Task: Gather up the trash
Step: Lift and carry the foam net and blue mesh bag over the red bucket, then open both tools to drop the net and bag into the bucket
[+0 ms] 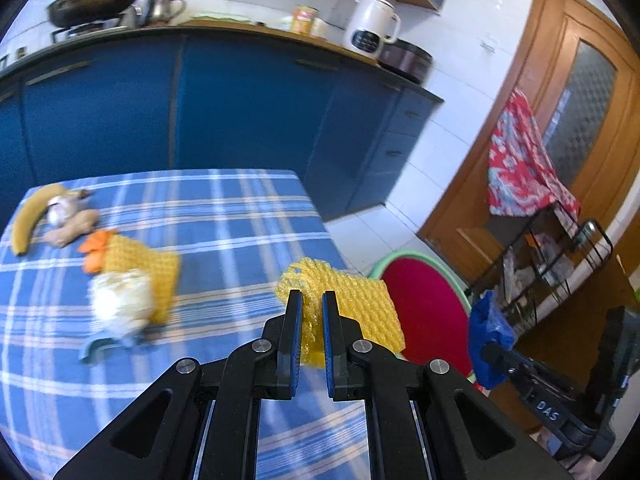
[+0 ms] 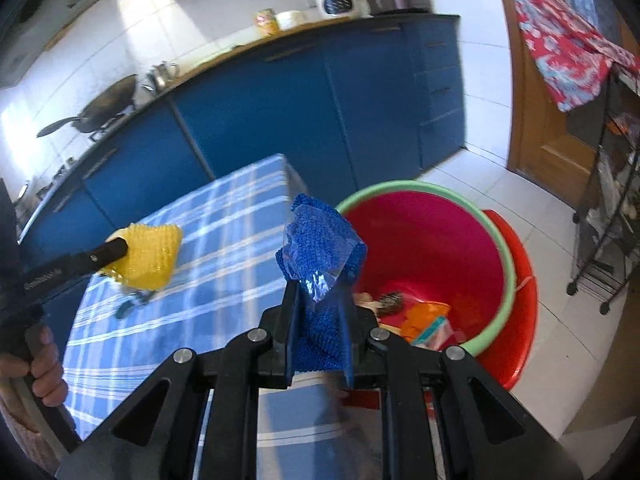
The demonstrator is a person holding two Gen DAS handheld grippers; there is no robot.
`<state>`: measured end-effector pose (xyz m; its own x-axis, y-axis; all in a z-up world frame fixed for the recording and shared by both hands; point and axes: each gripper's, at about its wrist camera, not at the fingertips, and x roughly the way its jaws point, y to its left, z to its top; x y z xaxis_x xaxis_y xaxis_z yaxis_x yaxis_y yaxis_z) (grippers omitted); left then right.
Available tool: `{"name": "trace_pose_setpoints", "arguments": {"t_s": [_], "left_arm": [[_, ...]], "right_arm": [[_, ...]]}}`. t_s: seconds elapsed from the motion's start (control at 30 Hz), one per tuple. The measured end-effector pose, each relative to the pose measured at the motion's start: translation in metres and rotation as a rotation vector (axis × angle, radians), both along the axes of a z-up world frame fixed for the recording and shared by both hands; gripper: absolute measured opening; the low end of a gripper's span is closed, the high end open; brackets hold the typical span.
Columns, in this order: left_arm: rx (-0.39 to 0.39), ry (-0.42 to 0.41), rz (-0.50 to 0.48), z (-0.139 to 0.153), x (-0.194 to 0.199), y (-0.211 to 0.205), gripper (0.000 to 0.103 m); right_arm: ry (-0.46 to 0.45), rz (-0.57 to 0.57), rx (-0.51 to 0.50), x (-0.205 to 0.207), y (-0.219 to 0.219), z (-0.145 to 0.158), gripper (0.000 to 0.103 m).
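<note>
- Right gripper (image 2: 318, 300): jaws clamp blue net (image 2: 320, 236); carry it fully over the bin (image 2: 500, 248) rim before releasing
- Left gripper (image 1: 312, 300): jaws pinch yellow net (image 1: 360, 300); you follow after

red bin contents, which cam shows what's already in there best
The right wrist view: it looks down into the red bin, showing orange wrappers and other scraps at the bottom. The left wrist view catches only the bin's inner wall and green rim, no contents.
</note>
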<state>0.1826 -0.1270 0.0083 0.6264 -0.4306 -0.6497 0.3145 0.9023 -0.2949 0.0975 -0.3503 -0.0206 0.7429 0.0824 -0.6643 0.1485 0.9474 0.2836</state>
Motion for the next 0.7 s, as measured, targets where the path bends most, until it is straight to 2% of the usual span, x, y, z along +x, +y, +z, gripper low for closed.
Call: {"name": "trace_pose_setpoints", "arguments": {"t_s": [0.2,0.37,0.5,0.7], "left_arm": [[0.023,0.018,-0.080,-0.014,0.013,-0.049,0.009],[0.039,0.046,-0.144,-0.032,0.023,-0.089,0.009],[0.048,0.060,-0.178,-0.043,0.030,-0.113,0.009],[0.059,0.070,-0.222,-0.056,0.035,-0.136,0.010]], "right_arm": [[0.040,-0.056,0.018,0.008,-0.035,-0.026,0.022],[0.070,-0.091,0.044,0.016,-0.058,-0.047,0.029],[0.087,-0.114,0.067,0.019,-0.073,-0.059,0.030],[0.080,-0.134,0.082,0.016,-0.086,-0.065,0.042]]}}
